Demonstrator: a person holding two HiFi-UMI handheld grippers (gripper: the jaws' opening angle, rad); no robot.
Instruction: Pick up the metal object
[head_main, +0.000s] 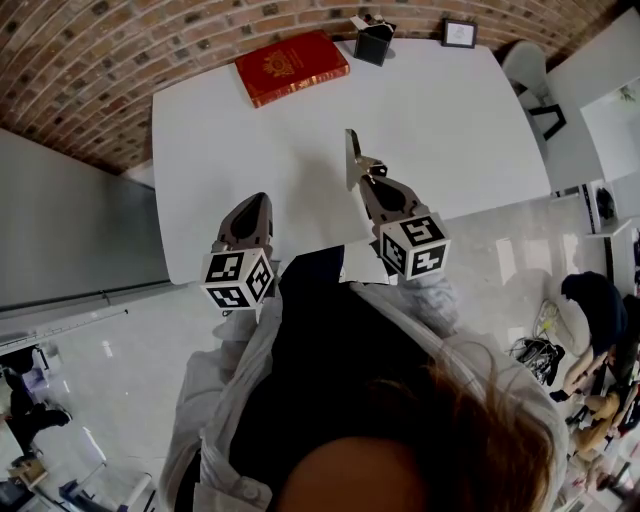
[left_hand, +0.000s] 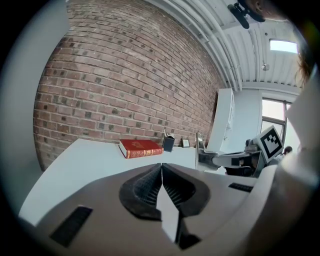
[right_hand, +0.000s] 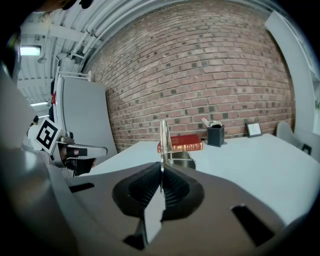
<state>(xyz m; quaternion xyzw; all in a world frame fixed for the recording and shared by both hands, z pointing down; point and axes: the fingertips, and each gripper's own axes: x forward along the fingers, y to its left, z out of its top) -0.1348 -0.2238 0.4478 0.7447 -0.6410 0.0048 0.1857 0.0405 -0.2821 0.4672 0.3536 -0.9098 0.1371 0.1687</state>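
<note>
With the right gripper (right_hand: 160, 176) clenched on the thin, shiny metal object (right_hand: 163, 137), a straight, steady lift seemed safest.

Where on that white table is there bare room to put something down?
The right half of the table is bare, from the metal object in the right gripper out to the edge. So is the left strip between the red book and the left gripper. Only the far edge is crowded: book, black holder, picture frame.
</note>
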